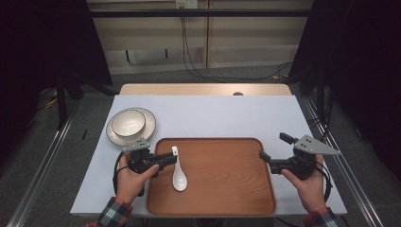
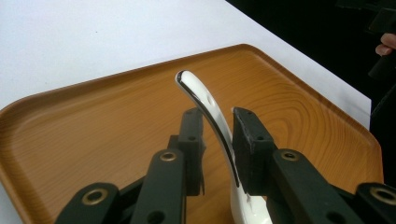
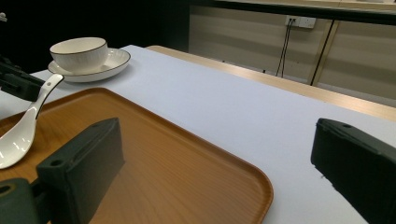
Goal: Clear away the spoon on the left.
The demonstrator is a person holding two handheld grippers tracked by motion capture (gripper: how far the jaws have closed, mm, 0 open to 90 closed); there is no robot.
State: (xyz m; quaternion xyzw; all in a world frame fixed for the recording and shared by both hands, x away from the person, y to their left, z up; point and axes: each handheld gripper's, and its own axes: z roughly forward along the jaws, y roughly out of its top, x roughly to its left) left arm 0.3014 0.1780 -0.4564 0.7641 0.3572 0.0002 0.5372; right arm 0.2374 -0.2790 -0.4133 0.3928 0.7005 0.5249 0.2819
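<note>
We see a white-covered worktop [image 1: 213, 113] with a wooden tray [image 1: 222, 189] lying at its near edge, between the person's two hands. A white ceramic spoon [image 1: 178, 176] sits at the left side of the tray, its bowl resting on the wood and its handle rising toward the left gripper [image 1: 171, 158]. In the left gripper view the handle of the spoon [image 2: 210, 109] runs up between the two black fingers [image 2: 250, 135], which stand close on either side of it; the right one lies against the handle, while we cannot tell whether the left one touches, so we cannot tell if the pinch is closed. The left hand [image 1: 132, 177] holds this gripper over the tray's left rim.

Beyond the tray's far left corner, on the worktop, a white bowl [image 1: 128, 122] with a dark rim stands upright on a matching plate [image 1: 147, 126]; the right gripper view shows the same bowl [image 3: 79, 52] and plate [image 3: 112, 63] well past the spoon.

The right gripper [image 1: 274, 150] is held by the right hand [image 1: 307, 182] just off the tray's right edge, its fingers [image 3: 84, 158] spread wide with nothing between them, one over the tray's corner and one over the white worktop
</note>
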